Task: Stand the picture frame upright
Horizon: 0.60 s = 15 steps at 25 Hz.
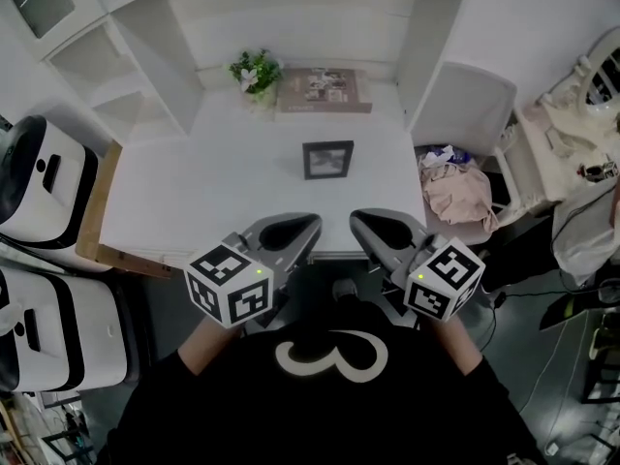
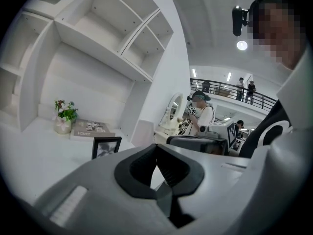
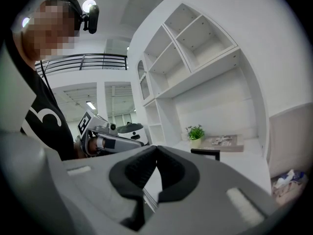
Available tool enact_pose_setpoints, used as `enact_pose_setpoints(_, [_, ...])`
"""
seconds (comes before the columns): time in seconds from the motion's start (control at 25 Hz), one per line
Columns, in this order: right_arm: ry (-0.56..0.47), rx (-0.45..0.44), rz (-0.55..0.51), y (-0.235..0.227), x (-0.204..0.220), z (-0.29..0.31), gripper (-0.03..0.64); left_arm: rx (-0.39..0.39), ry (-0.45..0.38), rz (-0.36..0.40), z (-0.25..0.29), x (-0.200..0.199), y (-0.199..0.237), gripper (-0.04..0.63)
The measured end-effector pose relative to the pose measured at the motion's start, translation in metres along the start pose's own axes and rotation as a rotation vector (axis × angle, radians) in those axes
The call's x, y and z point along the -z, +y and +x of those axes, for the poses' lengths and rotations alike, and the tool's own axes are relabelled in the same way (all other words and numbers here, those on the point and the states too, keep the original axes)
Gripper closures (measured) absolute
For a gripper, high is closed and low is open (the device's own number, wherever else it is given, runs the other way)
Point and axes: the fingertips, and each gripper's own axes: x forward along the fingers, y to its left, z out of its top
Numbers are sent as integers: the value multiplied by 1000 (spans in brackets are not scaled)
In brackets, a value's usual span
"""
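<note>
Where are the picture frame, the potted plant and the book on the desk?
picture frame (image 1: 328, 160), head view, middle of its glass front.
potted plant (image 1: 254, 70), head view, on its leaves.
book (image 1: 324, 89), head view, middle of its cover.

My left gripper (image 1: 308, 223) and right gripper (image 1: 360, 219) are grey shells with black jaw linings, each bearing a black-and-white marker cube (image 1: 230, 284). I see a black top (image 1: 320, 419) with a white looped print (image 1: 332, 355).
</note>
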Motion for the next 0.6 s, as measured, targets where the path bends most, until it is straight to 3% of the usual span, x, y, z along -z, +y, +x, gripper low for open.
enact_pose_setpoints(0.6, [1,46,29,-1,12,-10,615,20,22,26,5,11,-8,586])
